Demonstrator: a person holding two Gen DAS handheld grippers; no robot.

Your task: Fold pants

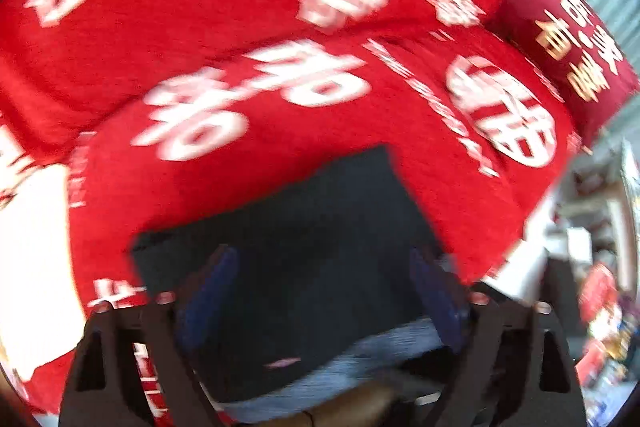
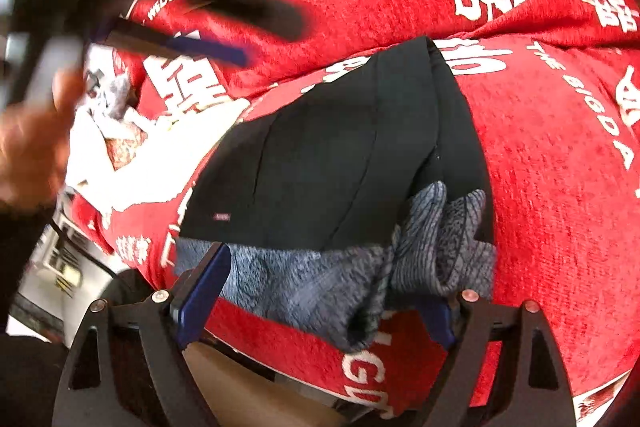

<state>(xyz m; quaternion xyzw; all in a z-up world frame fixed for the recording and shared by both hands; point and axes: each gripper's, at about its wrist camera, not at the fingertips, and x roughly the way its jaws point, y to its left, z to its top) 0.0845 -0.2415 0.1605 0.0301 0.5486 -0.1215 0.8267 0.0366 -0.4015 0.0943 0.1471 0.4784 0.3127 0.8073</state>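
Note:
Black pants (image 1: 296, 227) lie folded into a compact block on a red blanket (image 1: 240, 7), with their grey fleece lining (image 1: 384, 347) showing at the near edge. My left gripper (image 1: 320, 275) is open above them, its blue pads apart on either side, holding nothing. In the right wrist view the pants (image 2: 320, 155) lie folded with the grey lining (image 2: 340, 283) spilling out toward me. My right gripper (image 2: 316, 291) is open at the lining edge, with nothing between its pads. The left gripper (image 2: 208, 23) shows blurred at upper left, held by a hand (image 2: 28, 147).
The red blanket (image 2: 540, 187) with white characters covers a bed. A dark red pillow (image 1: 568, 39) lies at the far right. A white sheet patch (image 2: 140, 155) and small cloth items lie left of the pants. Room clutter (image 1: 600, 287) sits beyond the bed edge.

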